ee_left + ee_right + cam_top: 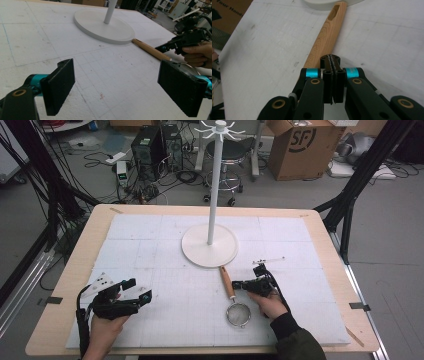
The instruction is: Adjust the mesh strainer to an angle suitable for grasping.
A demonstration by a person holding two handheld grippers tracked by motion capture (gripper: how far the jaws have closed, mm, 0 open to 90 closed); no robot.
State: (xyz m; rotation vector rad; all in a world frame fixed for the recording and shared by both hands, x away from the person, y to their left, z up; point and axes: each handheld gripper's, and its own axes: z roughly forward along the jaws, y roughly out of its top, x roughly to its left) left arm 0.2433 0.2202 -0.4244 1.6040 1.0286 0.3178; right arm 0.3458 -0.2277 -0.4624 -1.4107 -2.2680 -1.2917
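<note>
Right gripper [239, 284] closed, empty, tips beside wooden handle of strainer [234, 303]. Strainer flat on bench [60, 290], handle end touching white stand base [209, 246]. Left gripper [136, 290] wide open, well apart. Risk: closed jaws nudging handle, skidding strainer instead of gripping. White gridded foam mat [150, 240]; cables, stool, cardboard box behind.
</note>
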